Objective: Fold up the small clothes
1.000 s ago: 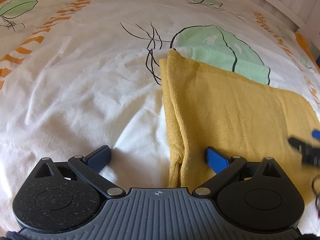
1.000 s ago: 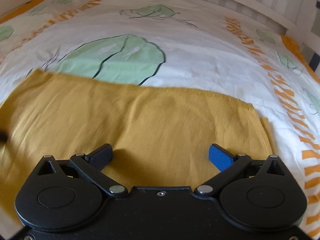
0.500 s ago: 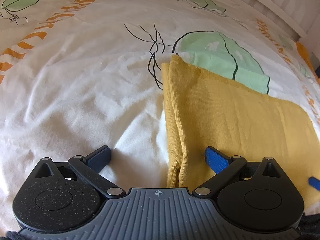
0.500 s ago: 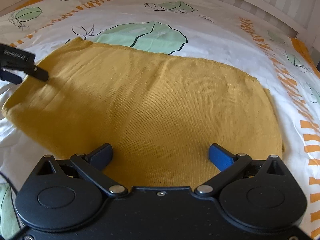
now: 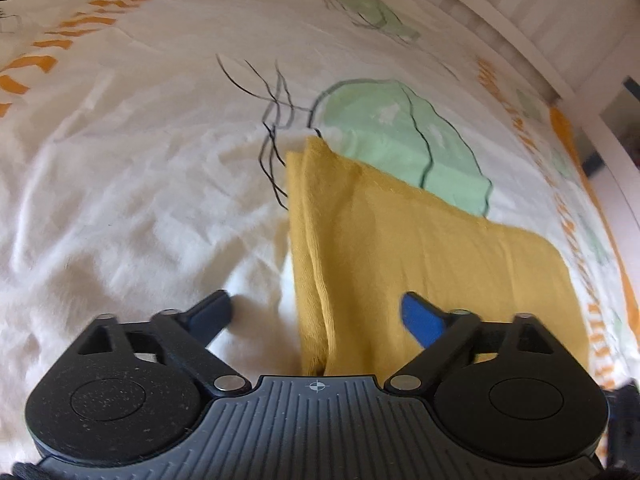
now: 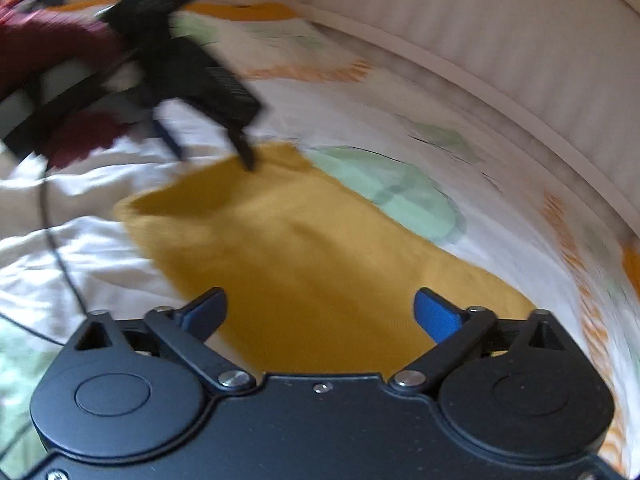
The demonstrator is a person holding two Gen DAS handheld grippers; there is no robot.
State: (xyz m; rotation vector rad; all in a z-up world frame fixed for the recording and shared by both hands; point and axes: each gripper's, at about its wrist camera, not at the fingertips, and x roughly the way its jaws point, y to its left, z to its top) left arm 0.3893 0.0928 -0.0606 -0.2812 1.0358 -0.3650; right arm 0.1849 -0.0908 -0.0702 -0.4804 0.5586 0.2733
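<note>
A mustard-yellow knitted garment [image 5: 420, 248] lies flat on the white bedsheet printed with green leaves and orange stripes [image 5: 132, 184], already doubled over so that its left edge shows stacked layers. The left gripper [image 5: 316, 312] hangs low over that layered edge with its jaws spread wide — one blue pad over bare sheet, the other over the yellow knit, nothing between them. The right gripper [image 6: 320, 310] is likewise spread and empty, poised above the near part of the cloth; its view is smeared with motion blur.

The main risk lies at that stacked edge. If the left jaws close there they may catch only the top layer, or miss a lower one, and the fold would peel apart when lifted. They could just as easily pinch the loose, wrinkled sheet along with the knit and drag it up. From the right wrist view the left gripper's fingers [image 6: 244, 152] reach down close to the cloth's far corner — should both tools converge on the same spot, they could knock together. Lifting unevenly would skew the next fold.
</note>
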